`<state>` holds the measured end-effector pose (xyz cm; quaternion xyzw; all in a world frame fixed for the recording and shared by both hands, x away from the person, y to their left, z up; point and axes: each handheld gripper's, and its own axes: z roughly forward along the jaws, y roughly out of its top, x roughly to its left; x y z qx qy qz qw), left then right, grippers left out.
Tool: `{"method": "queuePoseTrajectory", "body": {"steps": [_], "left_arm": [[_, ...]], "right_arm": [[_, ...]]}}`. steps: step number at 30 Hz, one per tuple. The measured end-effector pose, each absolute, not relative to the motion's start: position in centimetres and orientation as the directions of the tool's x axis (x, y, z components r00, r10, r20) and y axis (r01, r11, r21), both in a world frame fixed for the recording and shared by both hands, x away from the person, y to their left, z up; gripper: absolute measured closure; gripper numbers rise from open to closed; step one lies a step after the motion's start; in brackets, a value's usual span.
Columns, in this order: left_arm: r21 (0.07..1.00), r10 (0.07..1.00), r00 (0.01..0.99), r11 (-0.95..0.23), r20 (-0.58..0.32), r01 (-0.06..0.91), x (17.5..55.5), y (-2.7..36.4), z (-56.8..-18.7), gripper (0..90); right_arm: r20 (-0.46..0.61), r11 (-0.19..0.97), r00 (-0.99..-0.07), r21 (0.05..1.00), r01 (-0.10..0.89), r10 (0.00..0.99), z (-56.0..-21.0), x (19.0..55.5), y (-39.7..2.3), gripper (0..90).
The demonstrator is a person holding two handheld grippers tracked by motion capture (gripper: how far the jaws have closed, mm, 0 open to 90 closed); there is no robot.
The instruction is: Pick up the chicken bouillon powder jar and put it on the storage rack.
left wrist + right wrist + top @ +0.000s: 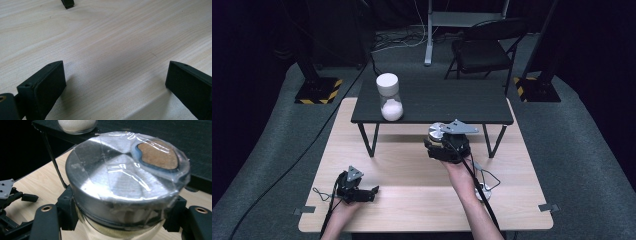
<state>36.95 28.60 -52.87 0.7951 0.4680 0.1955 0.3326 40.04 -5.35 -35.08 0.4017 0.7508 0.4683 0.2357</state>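
My right gripper is shut on a glass jar with a silver metal lid, and holds it above the wooden table, just in front of the black riser shelf. In the right gripper view the jar's lid is covered with clear tape and has a brown shaker patch; my right gripper has a jaw on each side of the jar below the lid. A white-capped jar of white powder stands on the shelf's left part. My left gripper rests low on the table at the front left, open, with nothing between its jaws.
A black folding chair and a desk leg stand behind the table. Weighted stands with yellow-black bases flank it. A small silvery object and cable loops lie by my right forearm. One shelf foot is ahead of the left jaws.
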Motion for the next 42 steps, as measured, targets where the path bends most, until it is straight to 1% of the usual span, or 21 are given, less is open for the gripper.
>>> {"method": "queuePoseTrajectory", "body": {"steps": [23, 42], "left_arm": [[0.712, 0.873, 0.487, -0.342, 0.0, 0.613, 37.0, 28.6, -52.9, 2.6], [0.712, 0.873, 0.487, -0.342, -0.001, 0.613, 37.0, 28.6, -52.9, 2.6]], "right_arm": [[0.005, 0.238, -0.561, 0.903, 0.358, 0.828, -31.8, 41.3, -5.4, 30.4], [-0.031, 0.26, -0.556, 0.905, 0.338, 0.83, -29.6, 42.9, -4.6, 30.4]]}}
